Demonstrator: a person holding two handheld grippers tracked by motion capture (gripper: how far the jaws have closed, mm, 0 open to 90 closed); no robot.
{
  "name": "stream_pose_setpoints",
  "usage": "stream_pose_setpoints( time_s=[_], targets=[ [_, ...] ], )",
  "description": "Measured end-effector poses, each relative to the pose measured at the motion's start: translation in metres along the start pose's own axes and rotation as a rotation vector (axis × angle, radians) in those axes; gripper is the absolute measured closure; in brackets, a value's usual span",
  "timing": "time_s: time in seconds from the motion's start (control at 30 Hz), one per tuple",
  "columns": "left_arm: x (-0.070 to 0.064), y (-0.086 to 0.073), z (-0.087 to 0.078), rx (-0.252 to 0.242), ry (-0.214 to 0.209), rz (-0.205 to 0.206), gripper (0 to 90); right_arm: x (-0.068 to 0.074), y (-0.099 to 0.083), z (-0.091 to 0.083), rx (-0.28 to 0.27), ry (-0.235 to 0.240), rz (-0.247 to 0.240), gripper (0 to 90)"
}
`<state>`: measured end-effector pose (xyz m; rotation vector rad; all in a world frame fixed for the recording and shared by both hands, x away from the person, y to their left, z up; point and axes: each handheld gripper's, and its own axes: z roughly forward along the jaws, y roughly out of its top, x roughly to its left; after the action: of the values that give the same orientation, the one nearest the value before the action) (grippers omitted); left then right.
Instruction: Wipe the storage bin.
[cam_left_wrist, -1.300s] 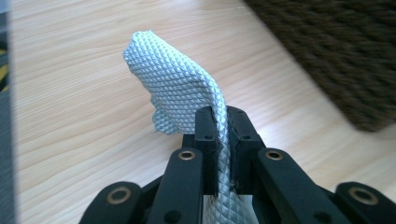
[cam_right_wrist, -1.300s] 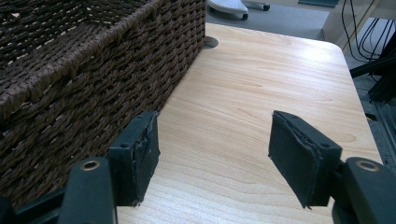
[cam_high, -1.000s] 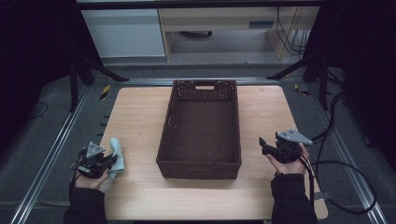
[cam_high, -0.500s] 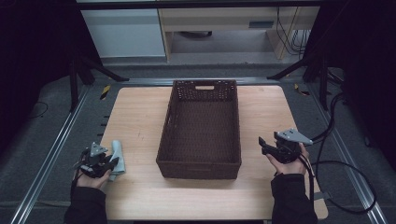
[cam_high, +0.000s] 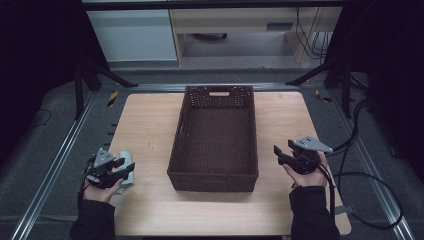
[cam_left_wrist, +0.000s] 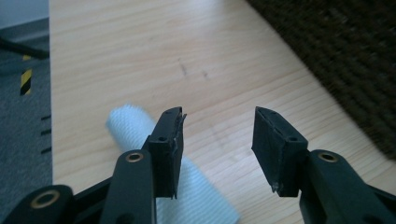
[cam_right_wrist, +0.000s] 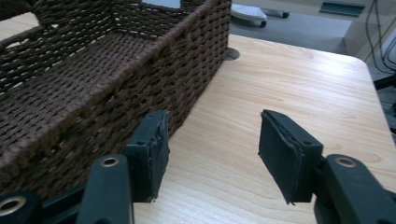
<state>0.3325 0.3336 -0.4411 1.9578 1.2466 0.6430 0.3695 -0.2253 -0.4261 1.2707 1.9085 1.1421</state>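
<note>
Left gripper (cam_left_wrist: 217, 140): jaws wide apart, gripping nothing, above pale rolled cloth (cam_left_wrist: 135, 123) at table's left edge.
Right gripper (cam_right_wrist: 212, 154): jaws wide apart, empty, just beside basket's right wall.
Wicker basket (cam_high: 216, 176): dark brown, mid-table, nothing visible inside.
Wooden table (cam_high: 150, 120): bare around basket.

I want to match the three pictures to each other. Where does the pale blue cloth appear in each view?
High view: pale blue cloth lies at lower left, on the table's near-left edge, beside the left tongs.
Left gripper view: cloth at bottom centre-left, partly behind the tongs' left jaw.
Right gripper view: not in it.
Shared landmark: the brown wicker basket.
</note>
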Motion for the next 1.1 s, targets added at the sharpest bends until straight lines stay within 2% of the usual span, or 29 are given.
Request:
stream_pose_setpoints(
  time_s=[0.27, 0.4, 0.57, 0.7, 0.8, 0.87, 1.1],
  targets=[
    [-0.018, 0.031, -0.002, -0.072, -0.052, 0.012, 46.0, 0.003, 0.011, -0.006, -0.026, 0.048, -0.007, 47.3],
    [-0.031, 0.049, 0.0, -0.096, -0.062, 0.041, 42.4, 0.009, 0.017, -0.01, -0.039, 0.067, -0.017, 49.0],
    [-0.048, 0.066, 0.004, -0.136, -0.096, 0.041, 42.0, 0.019, 0.021, -0.011, -0.053, 0.1, -0.021, 50.8],
    [-0.059, 0.071, 0.01, -0.153, -0.136, 0.017, 42.2, 0.028, 0.023, -0.01, -0.058, 0.148, -0.023, 54.8],
    [-0.066, 0.07, 0.016, -0.147, -0.152, 0.018, 42.2, 0.035, 0.023, -0.005, -0.046, 0.178, -0.023, 58.2],
    [-0.068, 0.069, 0.019, -0.136, -0.154, 0.03, 42.5, 0.039, 0.022, -0.001, -0.036, 0.193, -0.018, 59.9],
    [-0.073, 0.063, 0.026, -0.115, -0.192, 0.062, 40.9, 0.042, 0.018, 0.007, -0.016, 0.202, -0.002, 62.8]
  ],
)
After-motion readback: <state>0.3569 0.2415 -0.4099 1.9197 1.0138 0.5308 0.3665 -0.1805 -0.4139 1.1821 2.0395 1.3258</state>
